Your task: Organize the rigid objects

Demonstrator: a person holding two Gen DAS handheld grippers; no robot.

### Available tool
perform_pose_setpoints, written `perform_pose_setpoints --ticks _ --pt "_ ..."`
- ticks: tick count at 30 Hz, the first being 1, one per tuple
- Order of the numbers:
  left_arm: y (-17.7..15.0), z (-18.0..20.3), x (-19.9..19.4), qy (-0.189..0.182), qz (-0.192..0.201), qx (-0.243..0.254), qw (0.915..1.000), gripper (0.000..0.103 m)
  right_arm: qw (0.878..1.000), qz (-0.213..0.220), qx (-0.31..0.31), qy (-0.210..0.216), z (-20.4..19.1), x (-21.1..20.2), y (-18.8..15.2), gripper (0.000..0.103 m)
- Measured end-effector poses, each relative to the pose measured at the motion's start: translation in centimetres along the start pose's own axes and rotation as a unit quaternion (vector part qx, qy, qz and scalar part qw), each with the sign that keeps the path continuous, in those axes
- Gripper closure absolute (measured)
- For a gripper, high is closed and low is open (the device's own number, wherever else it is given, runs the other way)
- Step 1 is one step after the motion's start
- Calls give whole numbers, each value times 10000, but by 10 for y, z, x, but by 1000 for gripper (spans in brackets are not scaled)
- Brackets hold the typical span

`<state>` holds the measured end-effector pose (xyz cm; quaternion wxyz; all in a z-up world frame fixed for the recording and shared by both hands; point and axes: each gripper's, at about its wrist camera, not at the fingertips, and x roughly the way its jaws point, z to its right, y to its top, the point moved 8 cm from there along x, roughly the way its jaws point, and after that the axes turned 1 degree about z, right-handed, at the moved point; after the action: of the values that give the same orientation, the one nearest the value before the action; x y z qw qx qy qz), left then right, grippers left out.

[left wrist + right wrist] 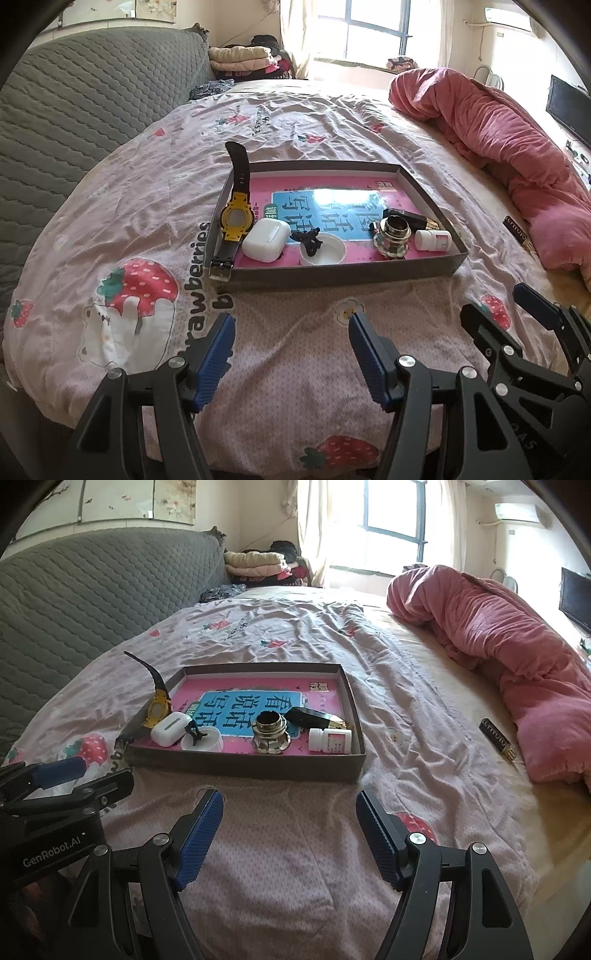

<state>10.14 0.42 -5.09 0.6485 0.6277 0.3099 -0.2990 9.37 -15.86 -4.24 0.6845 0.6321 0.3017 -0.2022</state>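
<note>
Daylight from a window [373, 33] falls on a bed covered by a pale strawberry-print sheet [140, 221], with a grey quilted headboard [74, 110] at upper left and a bunched pink blanket [498, 125] at upper right. At the middle of the left wrist view sits a shallow cardboard tray [332, 275] lined with a pink book cover. Along its near edge, from left to right, lie a yellow watch [236, 218] with its black strap hanging over the left wall, a white earbud case [266, 240], a white lid [325, 254] with a small black clip [310, 240] resting in it, a shiny metal ring fitting [393, 236], a black and gold bar [410, 218] behind it, and a small white pill bottle [432, 240] in the right corner. A dark flat bar [496, 738] lies on the sheet by the blanket, well right of the tray.

The left gripper [291, 347] hangs low in its frame, below the tray and apart from it, jaws spread wide with only sheet between them. The right gripper [290, 823] sits likewise under the tray's near wall, jaws wide apart, holding and touching nothing. Each gripper shows at the edge of the other's view.
</note>
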Motion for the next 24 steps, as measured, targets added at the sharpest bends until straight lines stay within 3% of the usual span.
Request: perform_pose_setpoints --ticks 10,24 --pt "-11 5 -16 -147 21 81 9999 39 9998 124 63 117 -7 -16 -4 27" --pt "-14 -6 -12 5 154 -58 9999 39 9998 153 -39 129 -13 -12 -14 27"
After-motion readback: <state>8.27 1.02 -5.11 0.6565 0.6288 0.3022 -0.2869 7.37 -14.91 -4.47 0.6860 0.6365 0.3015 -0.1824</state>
